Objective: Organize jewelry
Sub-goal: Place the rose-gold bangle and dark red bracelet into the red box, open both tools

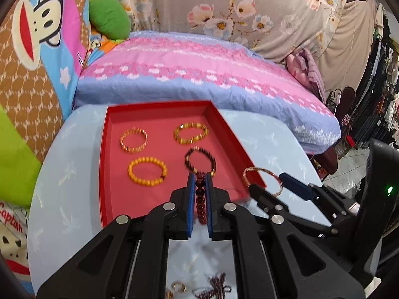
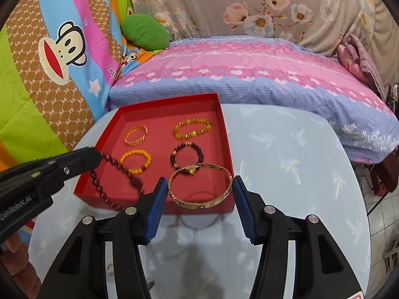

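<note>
Dark red bead bracelet (image 1: 200,199) pinched in my left gripper (image 1: 199,178) at lower centre, right gripper (image 2: 198,186) clamping rose-gold bangle (image 2: 200,186) over red tray (image 2: 225,134) at mid-frame.

Green cushion (image 1: 109,17), monkey-print blanket (image 2: 57,47), pink-blue pillow (image 1: 199,74)

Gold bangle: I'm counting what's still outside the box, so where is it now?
In the right wrist view the gold bangle is held between the right gripper fingers, above the red box's near right corner, just nearer than the dark bead bracelet.
</note>
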